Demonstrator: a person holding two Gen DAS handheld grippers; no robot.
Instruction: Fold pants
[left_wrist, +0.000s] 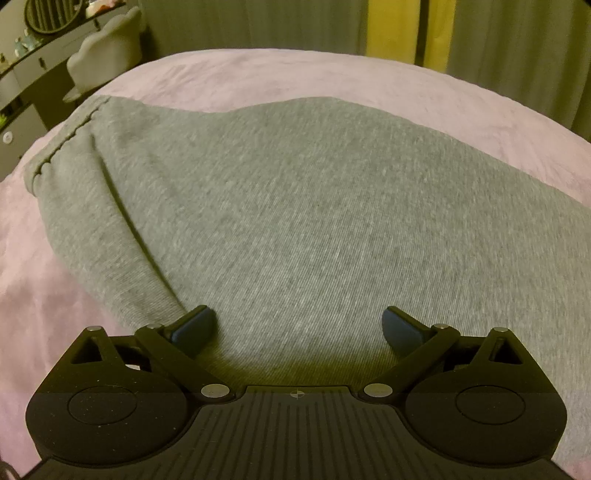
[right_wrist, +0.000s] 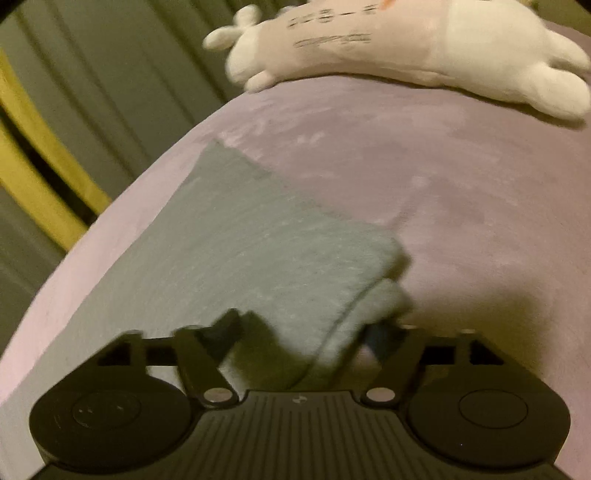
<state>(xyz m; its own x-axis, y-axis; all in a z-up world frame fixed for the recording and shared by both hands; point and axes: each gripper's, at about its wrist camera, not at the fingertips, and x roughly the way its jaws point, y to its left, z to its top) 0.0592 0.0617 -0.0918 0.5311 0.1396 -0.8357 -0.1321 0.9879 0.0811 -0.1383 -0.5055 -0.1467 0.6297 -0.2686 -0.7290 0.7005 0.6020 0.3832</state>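
Grey sweatpants (left_wrist: 288, 206) lie flat on a pink bed (left_wrist: 332, 77), the gathered waistband (left_wrist: 62, 144) at the far left. My left gripper (left_wrist: 298, 326) hovers low over the pants near their front edge, jaws wide open and empty. In the right wrist view the stacked leg ends (right_wrist: 280, 266) lie on the bed. My right gripper (right_wrist: 306, 338) is open, its fingers on either side of the leg cuffs (right_wrist: 373, 306); the view is blurred.
A white and pink plush toy (right_wrist: 424, 48) lies at the far edge of the bed. Grey curtains (left_wrist: 258, 22) with a yellow strip hang behind. A dresser (left_wrist: 29, 77) and a grey cushion (left_wrist: 107, 48) stand at the far left.
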